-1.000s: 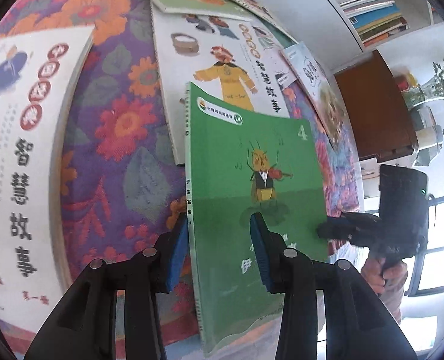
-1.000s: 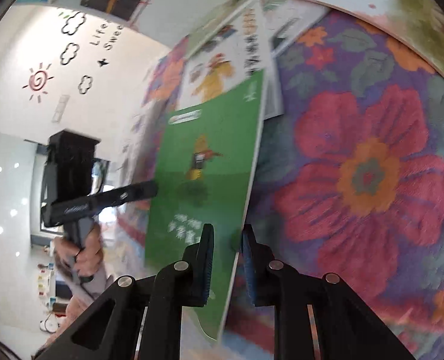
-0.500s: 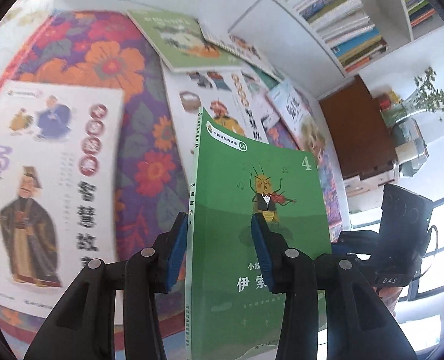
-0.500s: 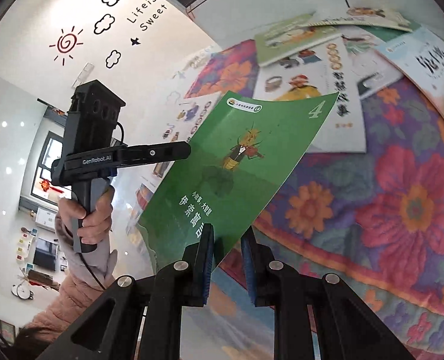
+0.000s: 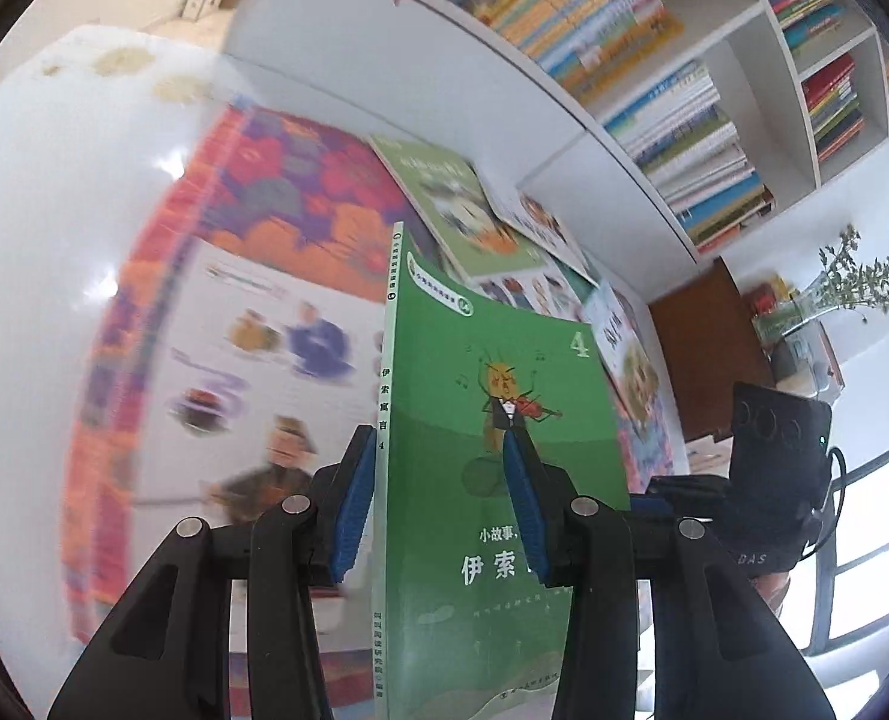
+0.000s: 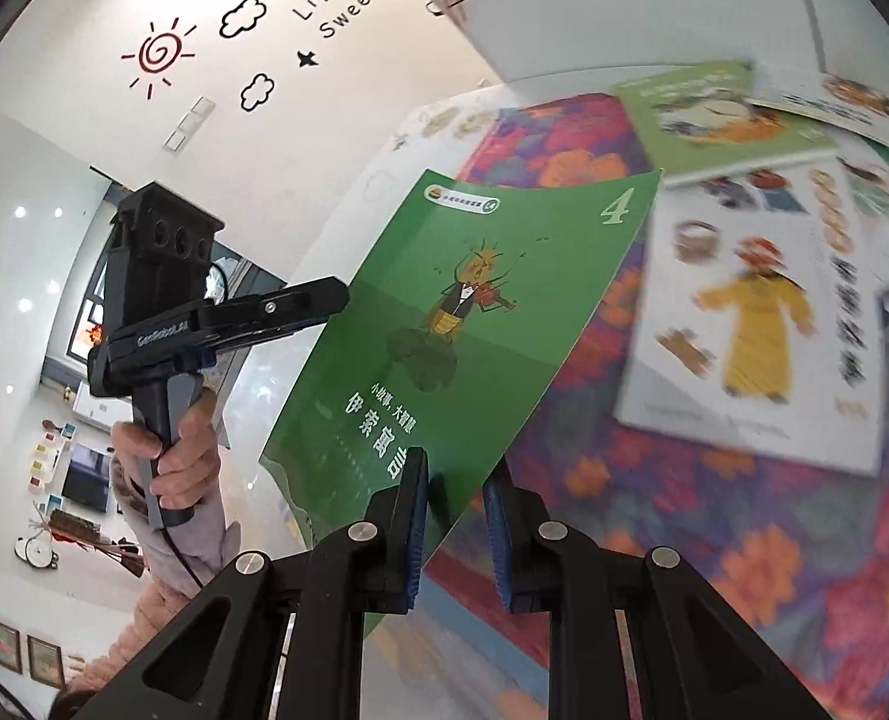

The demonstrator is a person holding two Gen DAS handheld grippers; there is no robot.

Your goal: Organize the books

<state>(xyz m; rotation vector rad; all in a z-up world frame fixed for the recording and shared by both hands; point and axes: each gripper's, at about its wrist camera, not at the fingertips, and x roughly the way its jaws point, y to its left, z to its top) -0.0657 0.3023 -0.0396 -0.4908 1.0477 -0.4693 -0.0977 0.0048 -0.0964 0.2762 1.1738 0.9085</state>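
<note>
At the bottom of the left wrist view, the left claw (image 5: 441, 501) grips the green book (image 5: 492, 420) by its spine edge, holding it upright above the flowered surface (image 5: 300, 180). Bottom centre of the right wrist view, the right claw (image 6: 453, 519) pinches the book's lower corner. Farther off, other picture books (image 6: 750, 324) lie flat, and a bookshelf (image 5: 714, 96) fills the upper right.

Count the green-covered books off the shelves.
2. The book numbered 4, held between left gripper and right gripper; the second book flat on the floral cloth. Overlapping books may hide more.
</note>
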